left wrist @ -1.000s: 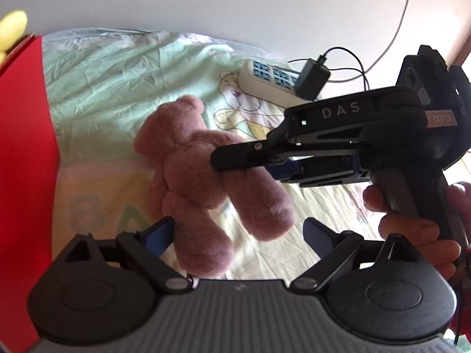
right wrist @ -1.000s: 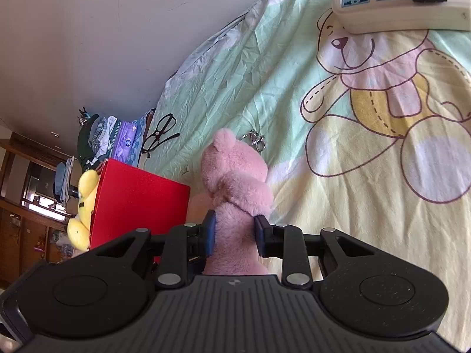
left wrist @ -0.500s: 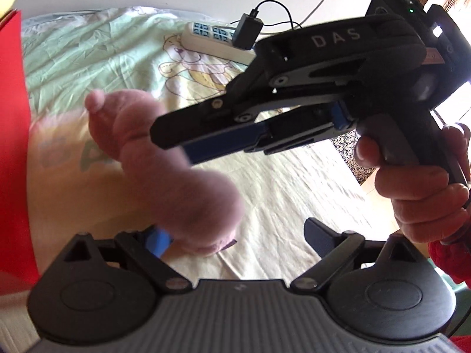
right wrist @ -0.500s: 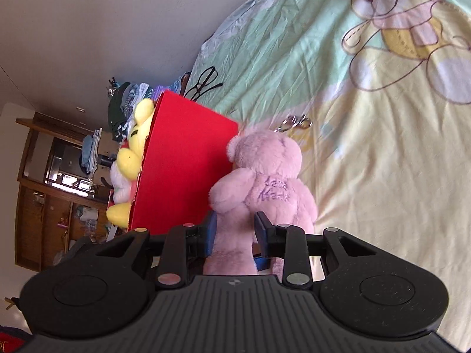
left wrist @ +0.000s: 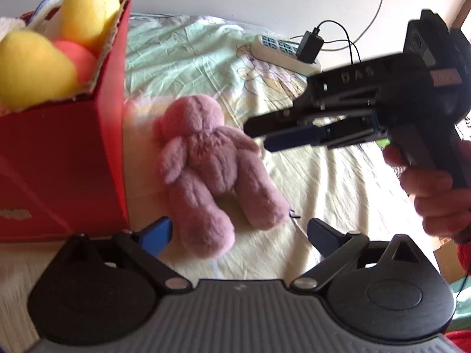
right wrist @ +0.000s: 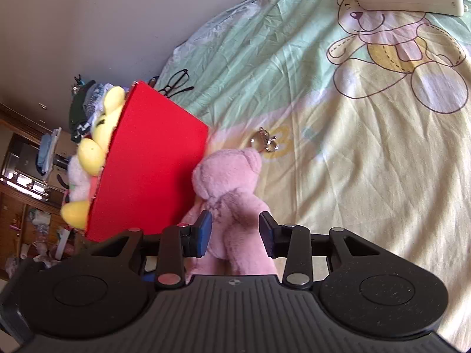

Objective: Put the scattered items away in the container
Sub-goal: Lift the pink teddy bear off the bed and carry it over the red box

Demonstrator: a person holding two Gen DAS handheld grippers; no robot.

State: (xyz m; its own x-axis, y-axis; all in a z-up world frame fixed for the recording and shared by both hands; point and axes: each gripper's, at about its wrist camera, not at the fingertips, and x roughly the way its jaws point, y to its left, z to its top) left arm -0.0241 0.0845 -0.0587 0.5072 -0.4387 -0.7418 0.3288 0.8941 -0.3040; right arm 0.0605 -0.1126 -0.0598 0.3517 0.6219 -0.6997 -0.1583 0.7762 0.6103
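We see the pink teddy bear (left wrist: 212, 170) lying on the bed just beside the red box (left wrist: 61, 158), outside it, its head pointing away from us and its long axis running along the box wall. Our right gripper (right wrist: 234, 232) has its fingers apart astride the bear's body, not clamped. Our left gripper (left wrist: 238, 235), fingers wide apart, sits at the bear's legs. Either could close; the right looks better placed.

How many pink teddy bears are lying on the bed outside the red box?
1. The fluffy pink teddy bear lies on the bedsheet beside the red cardboard box, between the open fingers of the right tool. Soft toys already fill the box, so another bear might be hidden there.
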